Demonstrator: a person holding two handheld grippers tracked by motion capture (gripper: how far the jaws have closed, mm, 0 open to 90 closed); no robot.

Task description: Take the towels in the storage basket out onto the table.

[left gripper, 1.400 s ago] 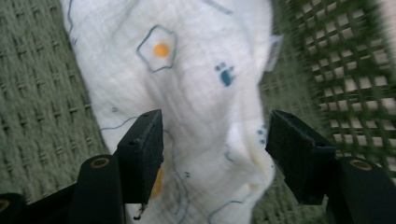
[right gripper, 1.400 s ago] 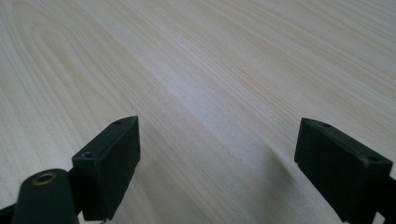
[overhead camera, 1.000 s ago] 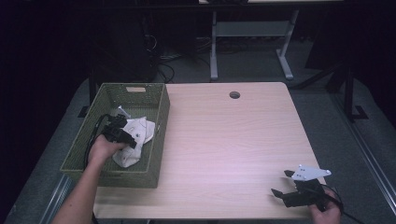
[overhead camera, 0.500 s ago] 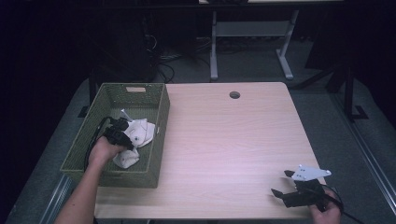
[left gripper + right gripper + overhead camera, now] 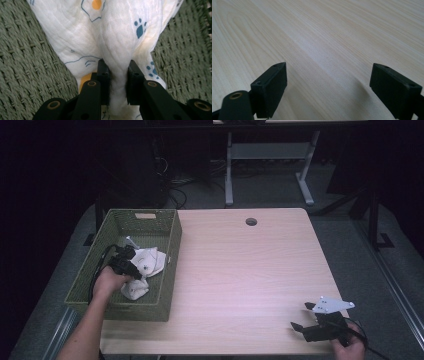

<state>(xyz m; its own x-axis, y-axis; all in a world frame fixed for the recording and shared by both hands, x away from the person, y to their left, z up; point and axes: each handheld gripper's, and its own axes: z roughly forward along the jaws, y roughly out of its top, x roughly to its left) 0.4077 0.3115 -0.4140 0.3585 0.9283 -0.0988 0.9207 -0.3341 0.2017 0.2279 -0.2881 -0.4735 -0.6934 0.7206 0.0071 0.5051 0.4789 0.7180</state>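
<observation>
Left gripper point(image 5: 134, 266): down inside the green woven basket point(image 5: 145, 216), in the person's left hand point(image 5: 109, 281); its jaws have just been closing and now pinch a ridge of the white cloth point(image 5: 120, 45) between the pads.
Left grip, seen from its own camera: the left gripper point(image 5: 117, 72) has cloth bunched up between the two black jaws, with more of it spreading ahead of and to either side of the tips.
Cloth: white, printed with blue paw marks and orange patches; it lies crumpled on the basket floor, directly ahead of and under the left gripper; in the high view the cloth point(image 5: 150, 262) reaches from the jaw tips towards the basket's wall nearest the table middle.
Basket: at the left edge of the wooden table point(image 5: 240, 270), partly overhanging it; woven floor point(image 5: 27, 62) visible on both sides of the jaws.
Right gripper point(image 5: 304, 316): near the table's front right corner, in the person's right hand point(image 5: 350, 349); jaws spread wide, nothing between them.
Right gripper, own camera: the right gripper point(image 5: 328, 85) has bare tabletop point(image 5: 317, 37) ahead of and between its jaws.
Separation: the right gripper is well apart from basket and cloth.
</observation>
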